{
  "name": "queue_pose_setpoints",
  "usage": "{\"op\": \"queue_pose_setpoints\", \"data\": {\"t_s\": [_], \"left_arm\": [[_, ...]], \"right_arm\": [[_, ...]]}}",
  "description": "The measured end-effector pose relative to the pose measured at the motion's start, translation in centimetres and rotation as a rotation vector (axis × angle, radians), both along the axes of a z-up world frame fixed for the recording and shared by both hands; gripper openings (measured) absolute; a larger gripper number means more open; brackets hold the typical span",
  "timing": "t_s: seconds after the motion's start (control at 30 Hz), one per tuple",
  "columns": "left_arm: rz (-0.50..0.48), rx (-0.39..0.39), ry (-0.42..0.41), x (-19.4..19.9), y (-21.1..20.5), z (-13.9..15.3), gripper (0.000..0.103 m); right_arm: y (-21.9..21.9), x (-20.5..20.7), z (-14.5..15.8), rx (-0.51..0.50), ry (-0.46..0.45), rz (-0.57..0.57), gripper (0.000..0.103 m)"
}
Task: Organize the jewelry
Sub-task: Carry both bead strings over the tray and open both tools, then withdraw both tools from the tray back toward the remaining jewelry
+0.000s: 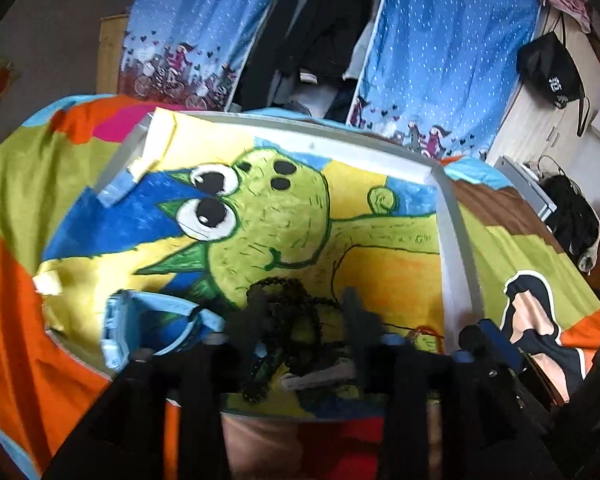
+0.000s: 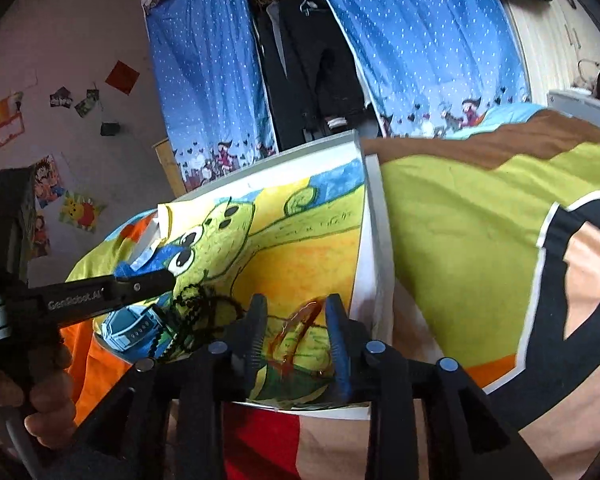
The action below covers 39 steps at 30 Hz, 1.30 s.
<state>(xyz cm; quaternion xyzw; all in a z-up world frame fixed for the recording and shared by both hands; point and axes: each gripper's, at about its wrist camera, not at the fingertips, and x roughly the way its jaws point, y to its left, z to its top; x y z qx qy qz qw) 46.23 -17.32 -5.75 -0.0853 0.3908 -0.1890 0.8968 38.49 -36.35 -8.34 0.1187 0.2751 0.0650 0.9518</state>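
Note:
A dark bead necklace (image 1: 288,312) lies piled on the painted dinosaur canvas (image 1: 380,264). My left gripper (image 1: 304,312) is open with its fingers either side of the beads; from the right wrist view it (image 2: 168,292) reaches in from the left over the necklace (image 2: 198,312). A blue jewelry box (image 1: 148,328) lies left of the beads, and also shows in the right wrist view (image 2: 130,330). My right gripper (image 2: 296,332) is open around a red translucent bangle (image 2: 300,320) on the canvas (image 2: 300,256). In the left wrist view the bangle (image 1: 428,330) lies right of the beads.
The canvas rests on a colourful bedspread (image 2: 460,240). Blue dotted wardrobe curtains (image 1: 440,52) hang behind with dark clothes (image 1: 320,28) between them. A black bag (image 1: 552,68) hangs at the right. Posters (image 2: 60,200) cover the left wall.

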Motion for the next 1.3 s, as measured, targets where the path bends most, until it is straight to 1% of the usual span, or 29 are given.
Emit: {"op": "queue_pose_setpoints", "data": {"t_s": [0.03,0.1,0.17,0.2,0.23,0.27,0.3,0.33,0.37,0.4,0.43,0.5,0.6,0.73,0.93,1.03,1.1,1.2,1.3], "left_arm": [[0.003,0.002,-0.018,-0.5,0.2,0.6,0.044],[0.012,0.015,-0.046,-1.6,0.4,2.0,0.054],[0.040,0.015,-0.080,-3.2,0.8,3.6,0.072],[0.057,0.007,-0.100,-4.1,1.2,4.4,0.075],[0.074,0.000,-0.120,-5.0,1.6,5.2,0.081],[0.088,-0.001,-0.134,-5.8,1.9,5.9,0.087],[0.099,0.006,-0.144,-6.5,2.1,6.5,0.091],[0.112,0.016,-0.158,-7.5,2.4,7.2,0.096],[0.119,0.020,-0.171,-8.2,2.6,7.9,0.097],[0.129,0.024,-0.194,-9.3,3.0,8.6,0.097],[0.139,0.029,-0.218,-10.5,3.3,9.2,0.098],[0.150,0.042,-0.258,-12.5,3.8,10.3,0.100],[0.161,0.055,-0.314,-16.1,4.7,11.4,0.101],[0.171,0.058,-0.349,-20.9,6.1,12.1,0.101],[0.182,0.046,-0.379,-26.6,7.9,12.4,0.101],[0.185,0.050,-0.389,-29.1,8.7,12.4,0.101],[0.185,0.055,-0.389,-30.6,9.2,12.2,0.101],[0.174,0.076,-0.380,-32.9,9.8,11.5,0.101],[0.158,0.130,-0.371,-34.9,10.2,10.4,0.101]], "right_arm": [[0.0,-0.2,0.3,-0.005,-0.009,-0.004,0.044],[0.0,-0.8,1.2,-0.012,-0.038,-0.016,0.051],[-0.1,-1.6,2.2,-0.017,-0.064,-0.023,0.056],[-0.2,-2.0,2.6,-0.019,-0.076,-0.028,0.064],[-0.2,-2.8,3.3,-0.020,-0.096,-0.034,0.069],[-0.3,-3.3,3.7,-0.020,-0.112,-0.038,0.073],[-0.4,-4.2,4.5,-0.020,-0.135,-0.045,0.079],[-0.5,-4.8,5.1,-0.020,-0.151,-0.051,0.081],[-0.5,-5.6,5.7,-0.020,-0.171,-0.054,0.083],[-0.6,-6.8,6.5,-0.016,-0.194,-0.055,0.088],[-0.6,-7.5,7.0,-0.013,-0.208,-0.056,0.095],[-0.6,-9.6,8.3,-0.003,-0.256,-0.058,0.101],[-0.2,-12.6,10.1,-0.018,-0.320,-0.057,0.103],[1.1,-17.5,11.7,-0.063,-0.396,-0.058,0.103],[3.9,-23.9,12.8,-0.159,-0.453,-0.039,0.103],[4.8,-26.5,12.9,-0.188,-0.463,-0.039,0.103],[5.2,-28.1,12.8,-0.190,-0.451,-0.037,0.103],[5.8,-30.2,12.1,-0.179,-0.413,-0.032,0.103],[6.4,-31.6,11.4,-0.173,-0.352,-0.037,0.103]]}}
